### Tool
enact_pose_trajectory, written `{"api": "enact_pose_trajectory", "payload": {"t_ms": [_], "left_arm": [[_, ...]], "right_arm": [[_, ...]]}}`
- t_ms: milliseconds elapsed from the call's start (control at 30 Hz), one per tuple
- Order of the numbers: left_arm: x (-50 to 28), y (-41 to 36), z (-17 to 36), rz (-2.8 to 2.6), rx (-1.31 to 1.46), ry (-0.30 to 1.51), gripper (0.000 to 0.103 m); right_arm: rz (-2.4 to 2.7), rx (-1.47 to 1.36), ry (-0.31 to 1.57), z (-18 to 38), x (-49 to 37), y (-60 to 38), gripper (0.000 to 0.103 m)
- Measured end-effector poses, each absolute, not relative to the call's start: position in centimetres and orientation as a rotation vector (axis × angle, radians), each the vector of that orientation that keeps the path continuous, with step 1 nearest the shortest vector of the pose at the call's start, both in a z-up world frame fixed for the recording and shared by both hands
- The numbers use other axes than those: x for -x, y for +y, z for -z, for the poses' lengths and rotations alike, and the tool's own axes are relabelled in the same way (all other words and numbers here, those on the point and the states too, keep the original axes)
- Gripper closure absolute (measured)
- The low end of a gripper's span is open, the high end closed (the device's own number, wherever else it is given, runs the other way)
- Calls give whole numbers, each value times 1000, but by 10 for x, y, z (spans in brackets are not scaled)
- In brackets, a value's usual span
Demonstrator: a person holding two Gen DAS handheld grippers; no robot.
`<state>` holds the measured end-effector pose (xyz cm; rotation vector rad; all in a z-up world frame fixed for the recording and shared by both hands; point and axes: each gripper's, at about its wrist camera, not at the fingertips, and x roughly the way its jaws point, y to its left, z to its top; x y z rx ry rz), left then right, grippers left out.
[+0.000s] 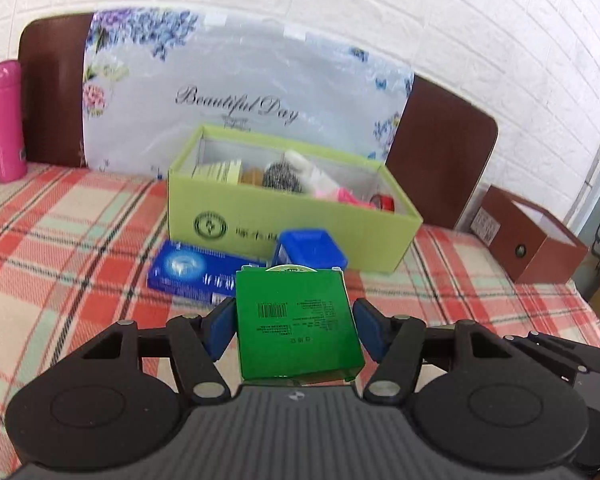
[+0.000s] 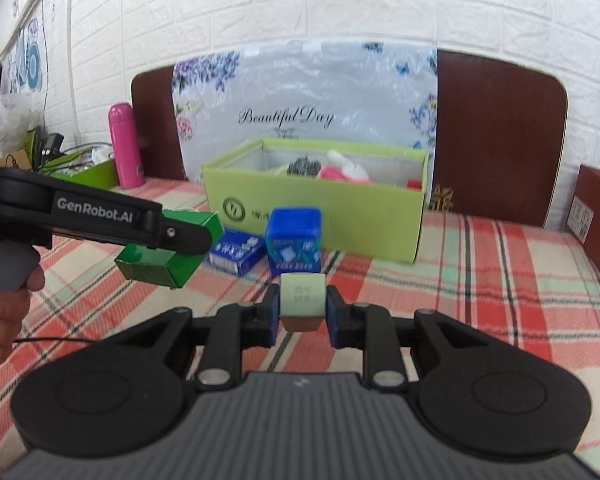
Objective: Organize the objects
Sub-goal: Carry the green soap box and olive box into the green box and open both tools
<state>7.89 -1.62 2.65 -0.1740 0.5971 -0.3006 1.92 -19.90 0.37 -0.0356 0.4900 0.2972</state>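
Left tongs point(image 1: 296, 322) clamp green box point(image 1: 298, 322); right tongs point(image 2: 303, 310) clamp pale cube point(image 2: 302, 295) (right view only). Lime storage box point(image 1: 284, 216) behind blue tub point(image 1: 310, 248), toothpaste carton point(image 1: 196, 276).

The floral plastic sheet point(image 1: 244, 92) leaning against the dark brown headboard at the far side reads "Beautiful Day" in dark cursive script; the same words show on it in the right wrist view point(image 2: 286, 116). The black arm of the left gripper point(image 2: 172, 236), at the left of the right wrist view, carries "GenRobot.AI" in white letters. The dark green cardboard box point(image 1: 296, 320) clamped in that gripper bears a black barcode and lines of fine print too small to read. The light green open cardboard box point(image 1: 292, 216) has a dark round emblem and characters on its near wall, not legible. The brown box point(image 1: 536, 248) at the far right carries a white label, unreadable.
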Motion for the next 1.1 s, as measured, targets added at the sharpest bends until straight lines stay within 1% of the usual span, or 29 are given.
{"api": "enact_pose_trajectory", "payload": {"t_ms": [300,533,733,867,900,933,967,1100], "left_arm": [[-99,-14,-63,306,167,489,37],[-140,-24,-85,318,170,442,37],[-190,-36,-88,303,178,436,37],[-226,-37,-77,286,187,436,36],[-234,-37,-71,283,186,427,35],[-244,-37,-63,280,174,424,22],[-253,-38,-55,262,151,443,16],[-257,-28,-24,238,150,515,16]], "right_arm": [[-280,70,338,-48,-52,-203,80],[-238,103,225,-72,-95,-203,80],[-203,97,184,-73,-145,-206,80],[-200,117,199,-55,-181,-203,79],[-203,137,222,-45,-191,-201,75],[-198,157,258,-35,-200,-199,53],[-185,170,286,-24,-205,-198,39],[-173,195,303,12,-196,-197,37]]}}
